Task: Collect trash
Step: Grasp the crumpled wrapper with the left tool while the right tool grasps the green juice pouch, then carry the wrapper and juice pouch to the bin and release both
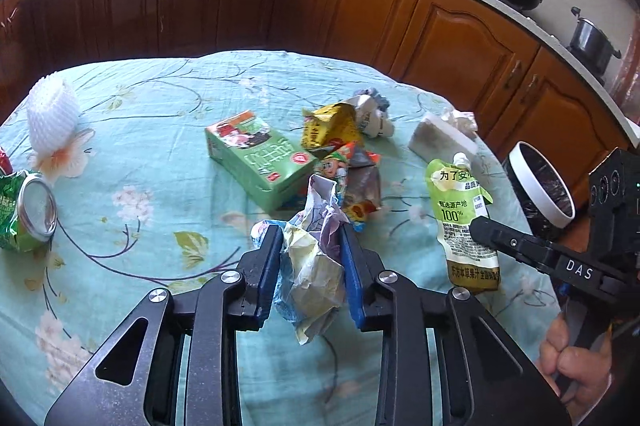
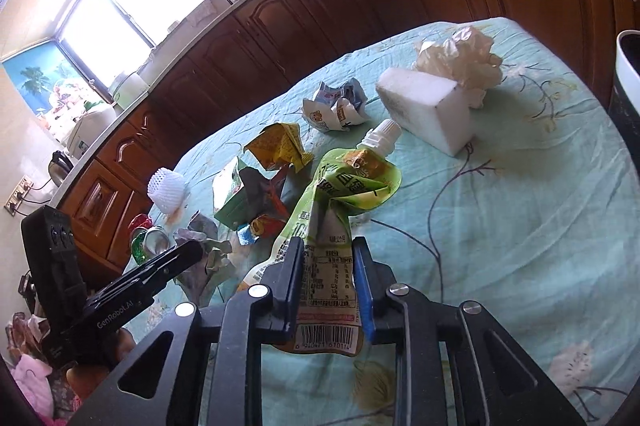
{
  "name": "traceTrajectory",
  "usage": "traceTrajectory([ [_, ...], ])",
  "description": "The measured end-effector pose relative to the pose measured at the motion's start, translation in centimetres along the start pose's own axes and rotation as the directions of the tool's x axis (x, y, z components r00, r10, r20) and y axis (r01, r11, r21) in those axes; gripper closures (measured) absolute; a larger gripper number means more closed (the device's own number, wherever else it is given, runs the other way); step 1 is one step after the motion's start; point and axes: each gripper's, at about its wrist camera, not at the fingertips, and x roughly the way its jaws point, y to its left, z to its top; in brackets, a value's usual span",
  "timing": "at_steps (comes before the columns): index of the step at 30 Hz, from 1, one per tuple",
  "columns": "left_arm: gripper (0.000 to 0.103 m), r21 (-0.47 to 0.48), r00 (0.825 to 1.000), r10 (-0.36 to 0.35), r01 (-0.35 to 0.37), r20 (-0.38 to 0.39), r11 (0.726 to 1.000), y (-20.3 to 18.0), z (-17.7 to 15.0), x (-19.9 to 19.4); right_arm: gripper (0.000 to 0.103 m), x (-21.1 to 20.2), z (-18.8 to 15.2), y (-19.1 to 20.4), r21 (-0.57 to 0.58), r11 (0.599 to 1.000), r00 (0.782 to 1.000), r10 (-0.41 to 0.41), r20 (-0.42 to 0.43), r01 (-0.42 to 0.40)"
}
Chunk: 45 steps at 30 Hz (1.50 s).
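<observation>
Left gripper (image 1: 310, 258) pinching a crumpled paper wrapper (image 1: 314, 266) between its blue pads, bulk of the wad bulging out below them; just ahead, a green carton (image 1: 260, 162) lying flat on the floral tablecloth (image 1: 160, 226); ahead and right, a yellow snack bag (image 1: 328, 130); far left, a crushed green can (image 1: 28, 214). Right gripper (image 2: 326, 266) clamped on the lower half of a green juice pouch (image 2: 340, 210), spout end folded forward; beyond it, a white foam block (image 2: 428, 110); off right, a white-rimmed trash bin (image 1: 540, 186).
</observation>
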Motion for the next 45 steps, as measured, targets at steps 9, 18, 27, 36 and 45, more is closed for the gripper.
traceTrajectory([
  [9,0.076,0.119,0.992,-0.125,0.127,-0.027,0.985,-7.0,0.2,0.5,0.079,-6.2,-0.3,-3.6,0.052,0.997,0.992,-0.066,0.106,0.061],
  [18,0.076,0.190,0.979,-0.185,0.199,-0.090,0.961,-11.9,0.0,2.6,0.079,-9.5,-0.7,-7.6,0.126,0.986,0.981,-0.127,0.149,0.109],
  [27,0.076,0.229,0.968,-0.223,0.244,-0.113,0.942,-15.7,0.7,3.6,0.079,-11.9,-0.5,-10.1,0.169,0.975,0.967,-0.175,0.186,0.144],
  [36,0.076,0.273,0.959,-0.251,0.278,-0.130,0.921,-19.5,1.6,4.8,0.079,-13.9,0.3,-12.3,0.202,0.964,0.950,-0.216,0.227,0.171],
  [45,0.076,0.316,0.948,-0.282,0.316,-0.149,0.895,-23.2,2.6,5.9,0.079,-16.3,1.5,-14.9,0.230,0.951,0.928,-0.265,0.263,0.206],
])
